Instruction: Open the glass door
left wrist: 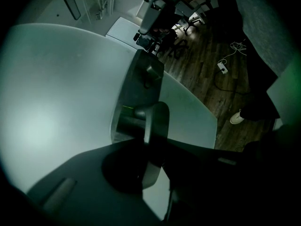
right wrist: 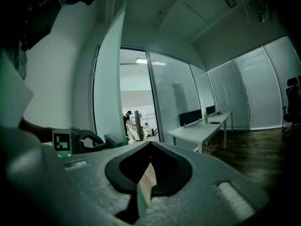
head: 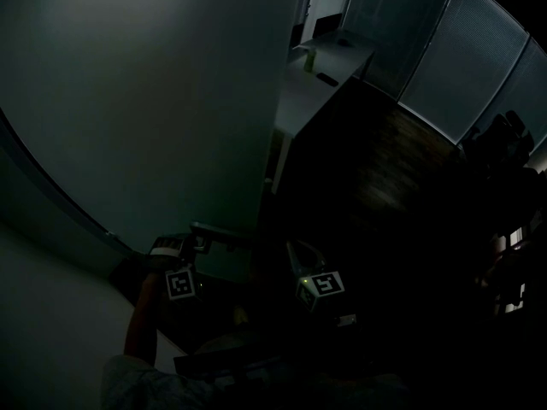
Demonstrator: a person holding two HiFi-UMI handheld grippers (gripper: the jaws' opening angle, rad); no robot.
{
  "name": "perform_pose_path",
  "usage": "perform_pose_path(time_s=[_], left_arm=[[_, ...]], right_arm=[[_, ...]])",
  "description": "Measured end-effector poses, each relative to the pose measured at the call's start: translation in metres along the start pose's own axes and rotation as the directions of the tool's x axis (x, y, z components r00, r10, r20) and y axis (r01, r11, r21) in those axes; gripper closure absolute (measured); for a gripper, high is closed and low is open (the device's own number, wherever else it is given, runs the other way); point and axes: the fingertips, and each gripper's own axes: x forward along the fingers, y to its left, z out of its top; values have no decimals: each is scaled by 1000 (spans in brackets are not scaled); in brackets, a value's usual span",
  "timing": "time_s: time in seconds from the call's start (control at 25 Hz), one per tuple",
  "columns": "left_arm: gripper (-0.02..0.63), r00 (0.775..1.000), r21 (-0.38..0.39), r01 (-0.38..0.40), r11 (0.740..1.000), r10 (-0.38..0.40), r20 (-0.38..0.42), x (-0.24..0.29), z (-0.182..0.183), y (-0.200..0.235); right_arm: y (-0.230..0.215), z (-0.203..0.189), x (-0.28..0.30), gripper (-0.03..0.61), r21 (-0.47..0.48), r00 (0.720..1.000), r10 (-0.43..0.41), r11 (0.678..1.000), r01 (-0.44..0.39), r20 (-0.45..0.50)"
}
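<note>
**Left gripper on the lever of a glass door standing ajar**

In the head view, at seven o'clock, the left gripper [head: 190,248] has its jaws closed about the door handle [left wrist: 156,121]. In its own view the metal lever runs down between the two dark jaws, which sit narrow and pressed against it. The handle is mounted near the free edge of the glass door [head: 171,101], a frosted leaf filling the nine-to-twelve o'clock part of the head view. The right gripper view shows the leaf nearly edge-on at ten o'clock, with the lit doorway beside it, so the door appears partly swung already.

To the right, at five o'clock in the head view, the right gripper [right wrist: 148,168] hangs free. Its jaws are drawn together at the tips and nothing is between them. A long white desk [head: 316,84] stands at one o'clock, well apart from the door.

The step in hand seems to be swinging the leaf wider. This calls for a firm hold on the lever and a pull along the door's arc rather than straight back, so that the jaws do not slide off the smooth metal.

The room is dark. The hinge side is cut off, the contact of the pads on the lever is in shadow, and the lower head view is almost black.
</note>
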Motion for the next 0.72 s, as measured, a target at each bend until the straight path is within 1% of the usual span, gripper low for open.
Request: perform_pose_path(time_s=[0.32, 0.52, 0.72], left_arm=[[518, 1000, 3, -10, 1000, 10, 0, -10, -5, -8], [518, 1000, 5, -12, 1000, 12, -20, -11, -10, -12], [518, 1000, 8, -11, 1000, 11, -22, -21, -11, -14]], right_arm=[[15, -5, -8, 578, -10, 1000, 16, 1000, -16, -4], [22, -13, -14, 580, -6, 1000, 16, 1000, -16, -16], [27, -13, -26, 578, -11, 1000, 14, 1000, -14, -20]])
